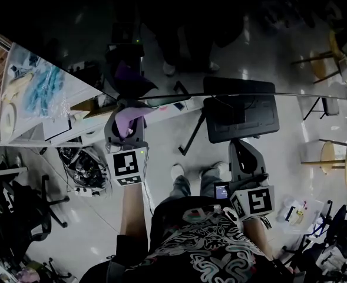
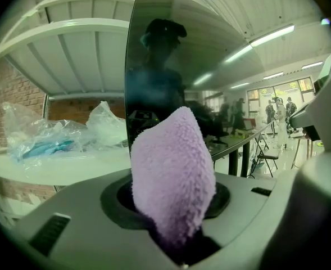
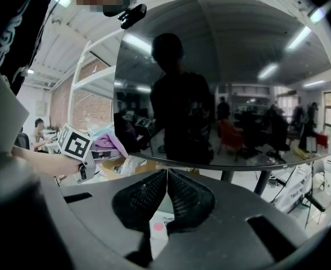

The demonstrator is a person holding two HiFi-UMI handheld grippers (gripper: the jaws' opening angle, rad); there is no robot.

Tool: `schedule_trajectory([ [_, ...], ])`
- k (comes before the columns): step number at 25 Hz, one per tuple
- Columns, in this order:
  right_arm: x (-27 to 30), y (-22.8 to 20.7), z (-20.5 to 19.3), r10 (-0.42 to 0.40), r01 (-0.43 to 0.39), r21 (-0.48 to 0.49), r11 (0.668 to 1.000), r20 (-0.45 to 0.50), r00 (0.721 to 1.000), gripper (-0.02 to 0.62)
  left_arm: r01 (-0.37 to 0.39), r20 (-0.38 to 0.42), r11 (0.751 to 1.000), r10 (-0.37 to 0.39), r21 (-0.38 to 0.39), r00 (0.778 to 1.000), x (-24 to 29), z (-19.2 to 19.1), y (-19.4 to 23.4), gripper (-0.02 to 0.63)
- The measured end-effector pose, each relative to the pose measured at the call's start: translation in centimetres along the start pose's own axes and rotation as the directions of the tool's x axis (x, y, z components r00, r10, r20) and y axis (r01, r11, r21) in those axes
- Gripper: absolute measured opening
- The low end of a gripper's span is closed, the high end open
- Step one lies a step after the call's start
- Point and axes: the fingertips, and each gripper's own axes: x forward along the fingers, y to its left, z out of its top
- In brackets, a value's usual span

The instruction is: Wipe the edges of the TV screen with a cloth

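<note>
the left gripper (image 1: 128,121) pinches a purple cloth (image 2: 173,179) at the tv screen's (image 2: 171,66) side edge; the right gripper (image 3: 166,176), jaws pressed together and empty, faces the screen.

Cloth (image 2: 173,179) lilac. TV screen (image 3: 210,83) glossy black. Left hand-held gripper (image 2: 173,229) and right hand-held gripper (image 3: 166,198) grey, black-and-white square markers. Shirt (image 1: 214,252) black, white-teal swirls. Brick wall (image 2: 13,89) red-brown.
</note>
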Motion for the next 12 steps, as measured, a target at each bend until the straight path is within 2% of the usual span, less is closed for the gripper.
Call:
schedule_trajectory([
  [5, -0.4, -0.8, 0.0, -0.016, 0.016, 0.002, 1.0, -0.001, 1.0, 0.029, 0.044, 0.01, 0.999, -0.044, 0.006, 0.999, 0.6, 0.5, -2.1, 0.17],
  [12, -1.2, -2.7, -0.3, -0.05, 0.05, 0.017, 0.999, -0.003, 0.999, 0.029, 0.049, 0.006, 0.999, -0.049, -0.023, 0.999, 1.2, 0.7, -3.0, 0.17],
])
